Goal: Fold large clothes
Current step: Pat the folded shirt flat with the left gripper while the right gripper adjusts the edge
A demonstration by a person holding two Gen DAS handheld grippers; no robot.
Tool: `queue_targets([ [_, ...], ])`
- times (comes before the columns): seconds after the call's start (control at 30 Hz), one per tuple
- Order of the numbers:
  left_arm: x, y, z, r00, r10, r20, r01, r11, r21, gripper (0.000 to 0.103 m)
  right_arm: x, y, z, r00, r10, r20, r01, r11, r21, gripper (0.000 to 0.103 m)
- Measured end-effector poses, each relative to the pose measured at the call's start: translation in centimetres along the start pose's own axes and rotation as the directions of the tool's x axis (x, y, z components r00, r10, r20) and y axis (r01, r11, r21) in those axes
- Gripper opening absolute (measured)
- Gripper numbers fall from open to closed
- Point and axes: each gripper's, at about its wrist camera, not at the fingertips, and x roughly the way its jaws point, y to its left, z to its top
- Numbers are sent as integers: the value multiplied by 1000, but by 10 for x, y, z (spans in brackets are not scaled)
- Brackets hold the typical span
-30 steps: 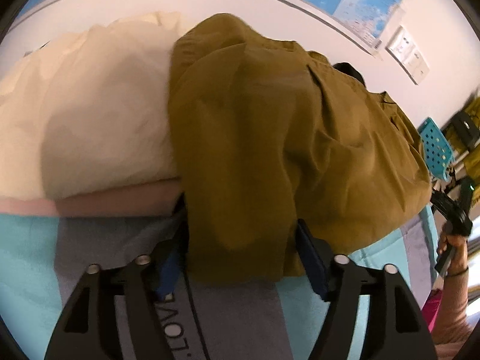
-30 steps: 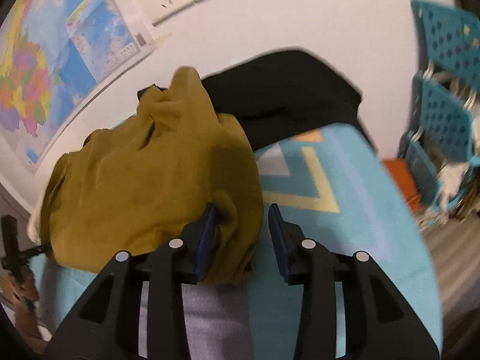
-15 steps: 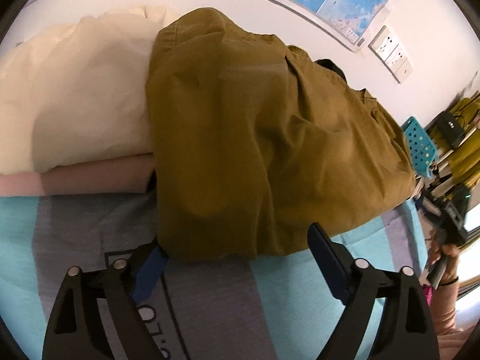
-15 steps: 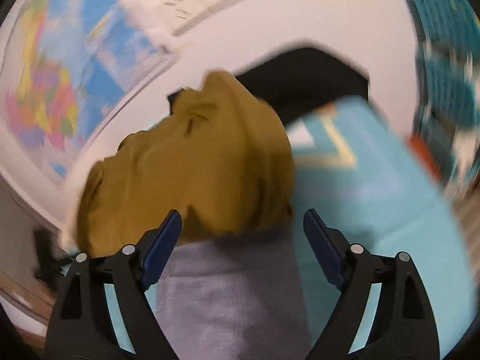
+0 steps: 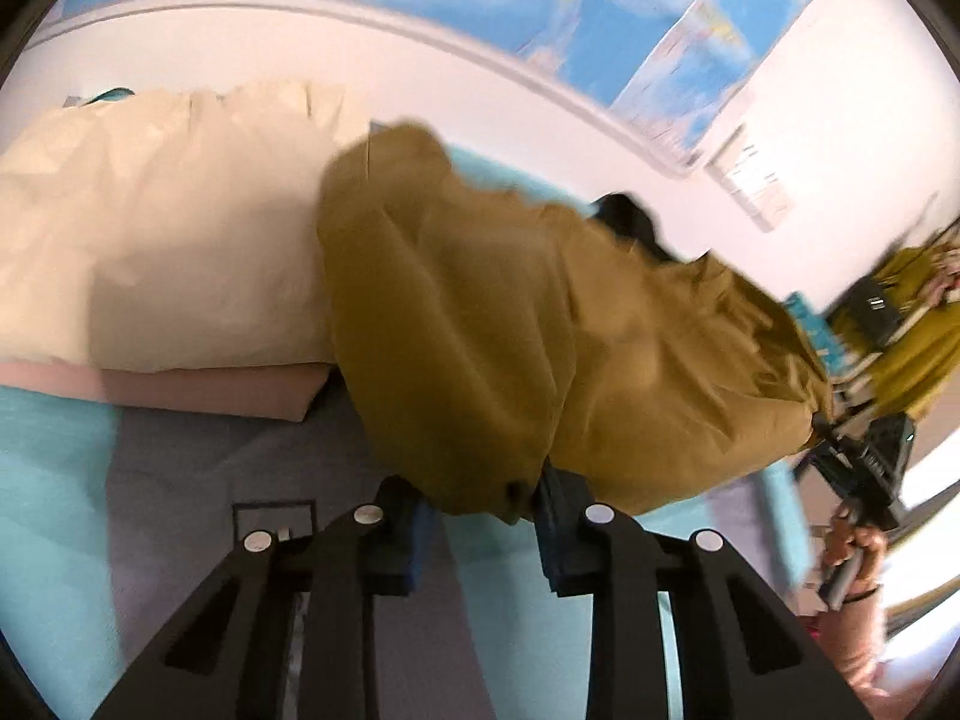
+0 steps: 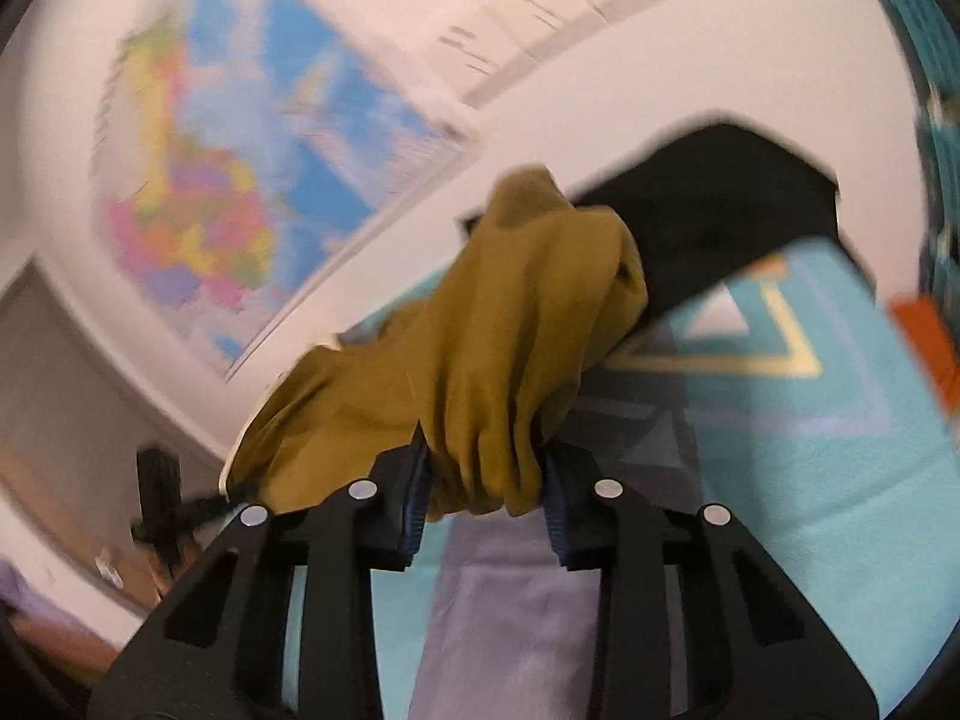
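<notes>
Both tongs clamped on the olive garment

Left tongs (image 5: pixel 480 516) and right tongs (image 6: pixel 486 498) have just closed on the olive garment's (image 5: pixel 540 324) hem; soft, floppy cloth, best gripped at corners.

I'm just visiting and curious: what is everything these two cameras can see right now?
Olive garment: one, olive-brown, bunched on the bed, gripped at both ends.
Cream bedding: one pile, cream, beside the garment.
Pink layer: one, pink, under the cream pile.
Black cloth: one, black, by the wall.
Bed cover: one, turquoise and grey.
Wall map: one, multicoloured, on the wall.
Left gripper: black, jaws just closed on the garment.
Right gripper: black, likewise.
</notes>
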Motion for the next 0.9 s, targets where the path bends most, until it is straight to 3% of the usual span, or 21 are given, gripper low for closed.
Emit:
queue_targets([
  [0.13,-6,7,-19,993,-86,-86,86,996,2,29,-34,12,-20,999,-23,-37,20,998,-61,33],
  [0.17,2,10,-27,990,-62,-125,63,998,6,33,-31,3,-30,994,-63,-85,60,997,-43,35],
  [0.23,20,17,-38,982,20,-187,-18,1000,13,40,-16,-17,-52,965,-173,-195,172,985,-20,41],
  [0.3,23,15,-41,981,67,-180,-62,997,34,51,-15,-23,-63,950,-226,-215,225,974,-28,51],
  [0.33,19,9,-39,980,120,-157,-110,991,70,60,-19,-22,-62,949,-254,-186,253,967,-31,64],
  [0.37,13,1,-37,979,163,-122,-150,983,110,61,-27,-18,-57,945,-298,-136,296,954,-35,76],
  [0.43,-6,-15,-29,984,178,-17,-172,968,181,64,-46,-6,-43,932,-362,-7,361,931,-52,78],
  [0.5,-21,-32,-23,978,199,59,-207,949,239,74,-51,10,-31,931,-359,61,364,926,-104,77],
  [0.57,-22,-53,-13,971,209,116,-235,919,317,75,-37,31,-21,940,-333,74,341,919,-198,71],
  [0.7,20,-75,5,985,167,37,-168,910,380,75,25,50,-13,947,-319,-26,292,897,-333,68],
  [0.83,75,-70,16,968,241,-75,-199,911,361,58,86,39,-8,911,-394,-124,326,869,-371,67],
  [0.9,89,-70,22,958,279,-71,-237,904,357,53,106,26,-5,894,-418,-161,340,867,-365,67],
])
